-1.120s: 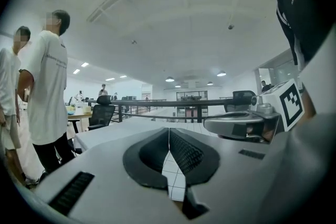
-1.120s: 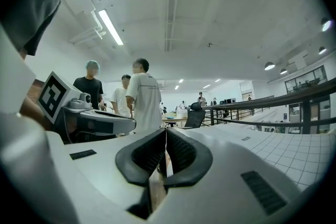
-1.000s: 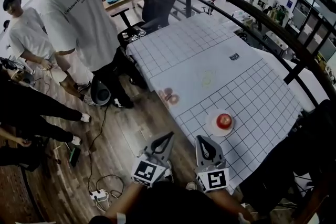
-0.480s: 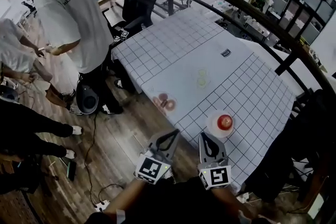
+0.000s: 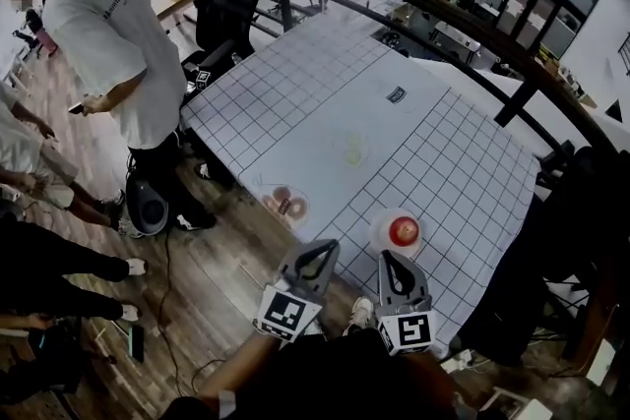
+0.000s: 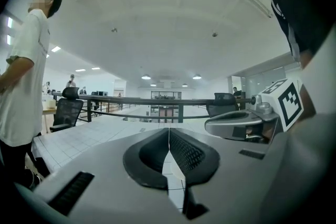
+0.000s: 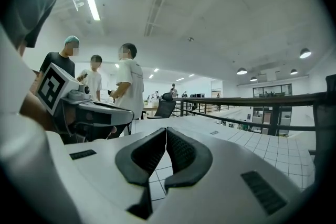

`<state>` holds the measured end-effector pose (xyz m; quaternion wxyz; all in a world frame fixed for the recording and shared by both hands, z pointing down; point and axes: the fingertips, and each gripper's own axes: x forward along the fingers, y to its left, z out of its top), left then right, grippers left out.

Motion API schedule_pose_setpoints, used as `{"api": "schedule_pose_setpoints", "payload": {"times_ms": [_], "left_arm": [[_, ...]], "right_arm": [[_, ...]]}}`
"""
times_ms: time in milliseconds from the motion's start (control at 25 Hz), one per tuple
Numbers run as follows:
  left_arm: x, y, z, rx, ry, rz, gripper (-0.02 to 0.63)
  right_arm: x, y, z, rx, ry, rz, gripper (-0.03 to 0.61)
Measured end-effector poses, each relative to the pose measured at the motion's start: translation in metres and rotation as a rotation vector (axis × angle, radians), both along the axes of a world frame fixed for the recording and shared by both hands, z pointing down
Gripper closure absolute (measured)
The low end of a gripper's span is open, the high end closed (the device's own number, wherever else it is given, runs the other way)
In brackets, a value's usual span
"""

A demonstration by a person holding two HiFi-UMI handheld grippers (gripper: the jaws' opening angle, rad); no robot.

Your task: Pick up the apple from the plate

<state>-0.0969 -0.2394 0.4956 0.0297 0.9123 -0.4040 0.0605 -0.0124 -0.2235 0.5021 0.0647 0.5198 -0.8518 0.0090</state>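
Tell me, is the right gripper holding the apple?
No, the apple sits on the plate, and the right gripper is closed on nothing, short of it.

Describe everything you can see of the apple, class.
The apple is round and red with a paler patch on top, and it looks whole. It rests in the middle of a small white plate, which is all that touches it. The plate stands near the near edge of the gridded table, just ahead of the right gripper, which is apart from the apple. Only the head view shows it.
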Motion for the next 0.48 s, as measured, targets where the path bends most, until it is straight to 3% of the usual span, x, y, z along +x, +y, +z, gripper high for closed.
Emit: {"api": "schedule_pose_setpoints", "payload": {"times_ms": [480], "left_arm": [[0.031,-0.015,0.023,-0.071,-0.043,-0.007,0.591]], "right_arm": [[0.038,-0.019,0.014,-0.012,0.012,-0.002,0.554]]}}
